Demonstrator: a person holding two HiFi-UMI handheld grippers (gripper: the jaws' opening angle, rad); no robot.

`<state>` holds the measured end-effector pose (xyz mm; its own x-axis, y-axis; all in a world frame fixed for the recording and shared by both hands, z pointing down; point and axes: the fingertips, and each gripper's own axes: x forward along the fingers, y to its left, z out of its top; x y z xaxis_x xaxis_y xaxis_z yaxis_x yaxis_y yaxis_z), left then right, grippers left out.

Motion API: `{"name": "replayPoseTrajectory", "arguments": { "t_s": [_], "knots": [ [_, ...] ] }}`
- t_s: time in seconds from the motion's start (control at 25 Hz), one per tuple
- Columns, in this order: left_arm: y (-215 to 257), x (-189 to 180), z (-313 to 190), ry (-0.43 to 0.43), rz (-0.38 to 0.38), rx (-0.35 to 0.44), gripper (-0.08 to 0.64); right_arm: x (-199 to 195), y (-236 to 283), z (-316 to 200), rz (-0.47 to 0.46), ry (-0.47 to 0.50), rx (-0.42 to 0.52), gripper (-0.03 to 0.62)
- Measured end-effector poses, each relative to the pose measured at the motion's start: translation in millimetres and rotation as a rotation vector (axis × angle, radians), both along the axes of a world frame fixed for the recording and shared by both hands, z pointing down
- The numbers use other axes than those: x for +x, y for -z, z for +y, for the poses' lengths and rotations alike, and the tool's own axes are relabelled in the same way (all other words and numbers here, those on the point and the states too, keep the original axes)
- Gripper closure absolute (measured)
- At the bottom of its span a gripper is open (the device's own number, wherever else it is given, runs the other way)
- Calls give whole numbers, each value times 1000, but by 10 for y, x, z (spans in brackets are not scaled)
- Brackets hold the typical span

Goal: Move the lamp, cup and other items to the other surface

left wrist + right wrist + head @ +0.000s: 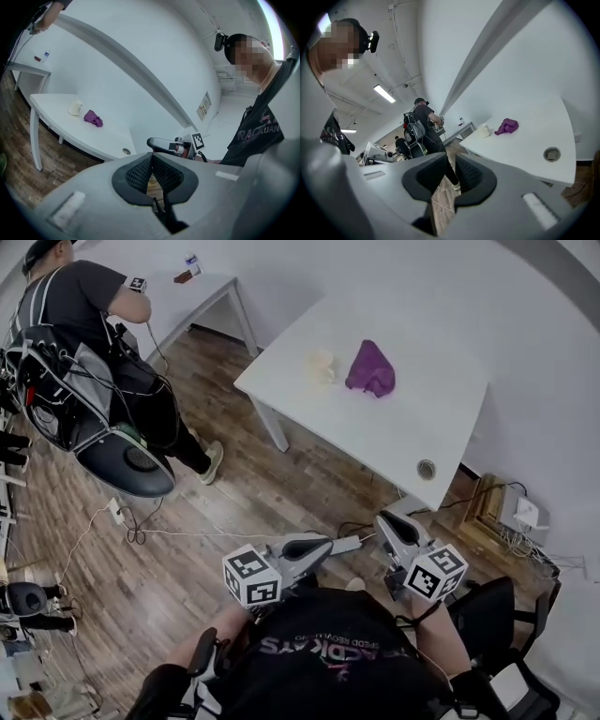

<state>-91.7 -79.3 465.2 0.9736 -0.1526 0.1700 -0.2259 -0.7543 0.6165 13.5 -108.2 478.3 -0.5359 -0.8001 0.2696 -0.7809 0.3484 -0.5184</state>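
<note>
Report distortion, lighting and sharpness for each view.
Head view: even soft light, crisp; fisheye bows the white table. Left gripper view: wall band curves strongly, dark vignette corners. Right gripper view: ceiling light shows mild glare, purple cloth is sharp.

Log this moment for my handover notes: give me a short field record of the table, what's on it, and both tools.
table: white, with a cable hole near one edge
cup: cream, standing on the table
cloth: purple, crumpled, beside the cup
left tool: shut, nothing between its jaws, short of the table
right tool: slightly open, nothing between its jaws, short of the table
</note>
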Motion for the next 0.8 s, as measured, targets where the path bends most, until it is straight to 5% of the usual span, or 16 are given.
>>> {"name": "replayPoseTrajectory", "arguments": {
  "t_s": [0.52,0.8],
  "knots": [
    [-342,-701,-981,-34,37,-84,560,-376,-202,-1438,106,-85,-30,500],
    [-427,-751,-1185,0,51,-124,560,-289,-335,-2094,207,-49,-51,499]
  ]
}}
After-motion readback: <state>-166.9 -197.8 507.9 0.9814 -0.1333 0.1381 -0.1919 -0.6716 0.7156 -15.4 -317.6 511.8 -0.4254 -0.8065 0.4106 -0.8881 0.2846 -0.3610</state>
